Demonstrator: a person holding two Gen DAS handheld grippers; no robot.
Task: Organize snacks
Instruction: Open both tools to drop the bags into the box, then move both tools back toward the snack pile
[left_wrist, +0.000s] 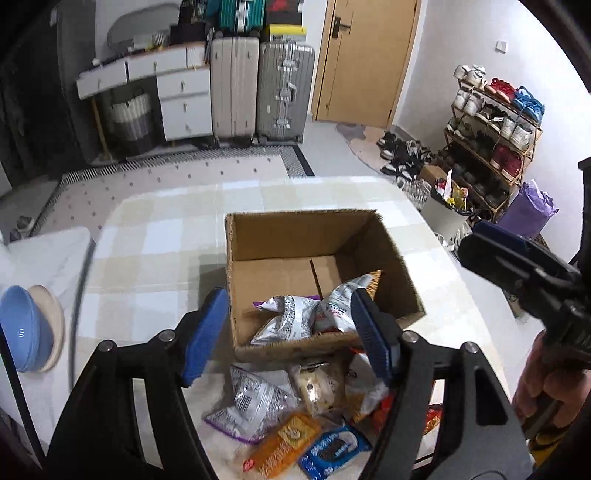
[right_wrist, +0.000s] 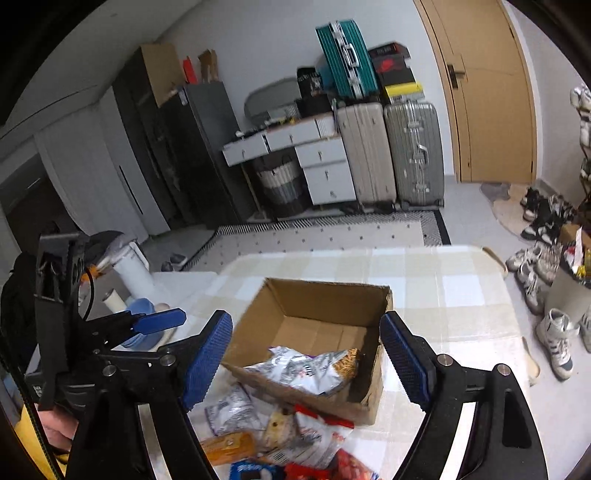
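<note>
While both grippers, left (left_wrist: 286, 334) and right (right_wrist: 306, 358), gape empty, snack bags (left_wrist: 295, 317) lie in box (left_wrist: 295, 236).

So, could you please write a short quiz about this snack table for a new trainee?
1. True or false: the cardboard box already holds some snack packets.
2. Where does the blue cookie pack lie? A) inside the box B) on the table in front of the box C) on the floor
3. Fill in: left of the box, at the table edge, stands a stack of ______.

Key
1. True: silver packets lie in its near corner.
2. B, in the loose pile with the orange pack.
3. Bowls, the blue one nearest the left camera.
</note>
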